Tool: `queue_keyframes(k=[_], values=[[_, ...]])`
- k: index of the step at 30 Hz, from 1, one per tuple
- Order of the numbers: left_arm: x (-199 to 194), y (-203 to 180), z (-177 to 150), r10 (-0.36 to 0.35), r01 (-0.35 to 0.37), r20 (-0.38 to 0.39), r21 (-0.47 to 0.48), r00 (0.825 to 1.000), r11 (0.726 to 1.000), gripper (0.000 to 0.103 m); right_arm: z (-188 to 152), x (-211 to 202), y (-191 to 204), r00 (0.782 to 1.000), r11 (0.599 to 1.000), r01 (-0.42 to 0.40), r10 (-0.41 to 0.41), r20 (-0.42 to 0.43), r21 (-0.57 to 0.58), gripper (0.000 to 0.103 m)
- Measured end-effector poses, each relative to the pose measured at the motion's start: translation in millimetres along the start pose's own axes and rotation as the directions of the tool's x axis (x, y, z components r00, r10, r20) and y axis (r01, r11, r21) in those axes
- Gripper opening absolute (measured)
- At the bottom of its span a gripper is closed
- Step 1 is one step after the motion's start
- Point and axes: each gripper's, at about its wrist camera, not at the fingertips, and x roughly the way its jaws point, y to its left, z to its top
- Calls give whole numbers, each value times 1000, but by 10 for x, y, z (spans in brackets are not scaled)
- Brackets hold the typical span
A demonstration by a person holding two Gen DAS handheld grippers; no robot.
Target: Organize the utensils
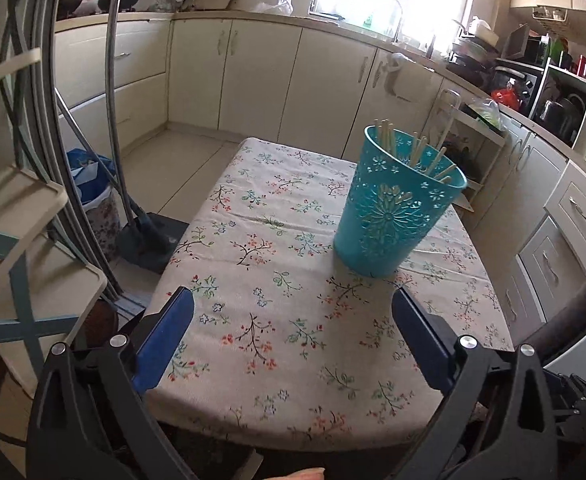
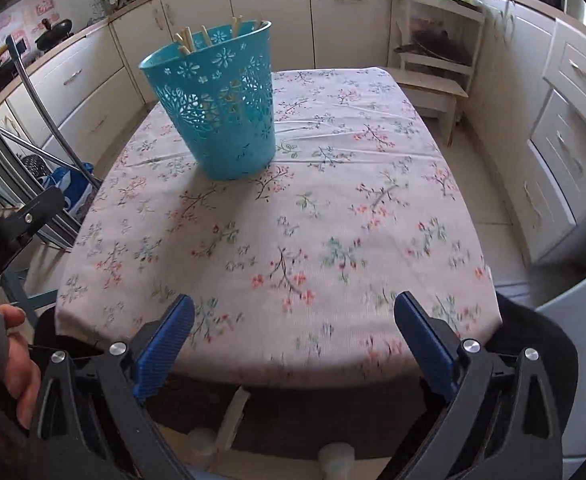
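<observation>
A teal perforated holder stands upright on the floral tablecloth, with several pale wooden utensils sticking out of its top. It also shows in the right wrist view, with the utensil tips above its rim. My left gripper is open and empty above the table's near edge, short of the holder. My right gripper is open and empty over the near edge of the tablecloth, well back from the holder.
Cream kitchen cabinets line the far wall and right side. A folding stand and metal bars are at the left, with a blue bag on the floor. A small white stool stands beyond the table.
</observation>
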Motion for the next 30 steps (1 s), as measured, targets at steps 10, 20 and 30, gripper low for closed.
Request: queue_keyframes(k=[10, 20, 30], values=[[-1036, -396, -209, -91, 89, 16, 120, 996, 989, 95, -142, -1000, -107, 982, 998, -22, 11, 190, 55, 96], [-1755, -487, -360, -62, 43, 112, 167, 992, 985, 95, -660, -1663, -21, 957, 995, -12, -16, 290, 95, 96], [-1823, -341, -442, 23, -41, 100, 183, 995, 982, 95, -778, -1789, 135, 932, 998, -23, 0, 362, 61, 96]])
